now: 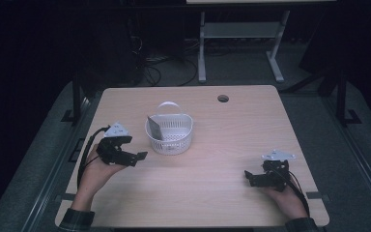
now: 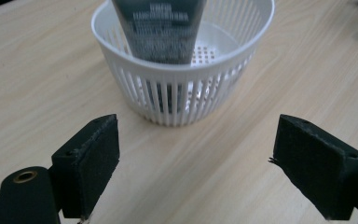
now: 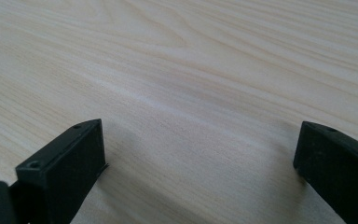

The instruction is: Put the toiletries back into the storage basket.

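The left tongs (image 1: 136,157) are hovering over the left part of the pale wood worktop (image 1: 212,193), gaping wide with nothing between the jaws, and pointing toward the white slotted basket (image 1: 170,135) just to their right. In the left gripper view the basket (image 2: 186,93) is sitting straight ahead of the open jaws, close but apart from them. It is round, with thin vertical slats, a perforated floor and a thin white handle arching over its far rim. A dark grey tube (image 2: 161,30) with pale small print is standing inside it, leaning against the near-left wall, its long axis running nearly upright and tilting slightly. Well apart, at the right, the right tongs (image 1: 249,176) are resting low over bare wood, also spread wide and gripping nothing.
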`<state>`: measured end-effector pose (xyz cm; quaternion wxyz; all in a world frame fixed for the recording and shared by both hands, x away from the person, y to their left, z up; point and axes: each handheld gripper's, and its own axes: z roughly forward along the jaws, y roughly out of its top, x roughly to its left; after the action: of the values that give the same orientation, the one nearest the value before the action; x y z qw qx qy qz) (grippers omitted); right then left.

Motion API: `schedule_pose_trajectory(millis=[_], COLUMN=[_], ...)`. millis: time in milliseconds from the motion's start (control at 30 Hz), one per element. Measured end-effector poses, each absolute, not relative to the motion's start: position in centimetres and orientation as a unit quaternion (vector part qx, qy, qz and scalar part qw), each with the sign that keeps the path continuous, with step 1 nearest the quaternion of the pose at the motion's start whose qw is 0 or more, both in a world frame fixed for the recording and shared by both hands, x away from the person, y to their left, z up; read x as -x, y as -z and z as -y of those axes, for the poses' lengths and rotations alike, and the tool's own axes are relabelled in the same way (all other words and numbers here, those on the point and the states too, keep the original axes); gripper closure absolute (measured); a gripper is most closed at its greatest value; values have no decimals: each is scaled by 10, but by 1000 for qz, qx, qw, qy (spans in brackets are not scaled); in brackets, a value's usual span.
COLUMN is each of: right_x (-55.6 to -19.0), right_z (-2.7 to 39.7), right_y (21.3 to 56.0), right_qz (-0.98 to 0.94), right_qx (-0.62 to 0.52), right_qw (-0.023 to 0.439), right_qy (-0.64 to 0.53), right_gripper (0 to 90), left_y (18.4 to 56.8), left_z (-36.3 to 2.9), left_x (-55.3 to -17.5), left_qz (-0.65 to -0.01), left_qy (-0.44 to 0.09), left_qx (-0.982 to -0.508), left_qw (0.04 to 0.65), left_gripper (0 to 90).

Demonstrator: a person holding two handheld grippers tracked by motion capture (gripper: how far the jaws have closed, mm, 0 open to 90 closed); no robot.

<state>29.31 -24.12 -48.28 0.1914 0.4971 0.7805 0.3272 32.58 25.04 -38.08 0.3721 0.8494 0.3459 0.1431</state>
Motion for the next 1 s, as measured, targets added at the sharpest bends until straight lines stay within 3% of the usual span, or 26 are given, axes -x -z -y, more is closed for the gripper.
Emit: schedule_pose_trajectory(millis=[1000], right_x=[-293], right_z=[241], right_y=[483], right_qz=[-781], right_qx=[-497], right_qw=[191], right_qy=[-327], right_gripper=[14], left_y=[459], left_z=[-292], left_x=[-281], left_qz=[-392], left_qy=[-162], left_qx=[-839], left_qw=[340], left_gripper=[134])
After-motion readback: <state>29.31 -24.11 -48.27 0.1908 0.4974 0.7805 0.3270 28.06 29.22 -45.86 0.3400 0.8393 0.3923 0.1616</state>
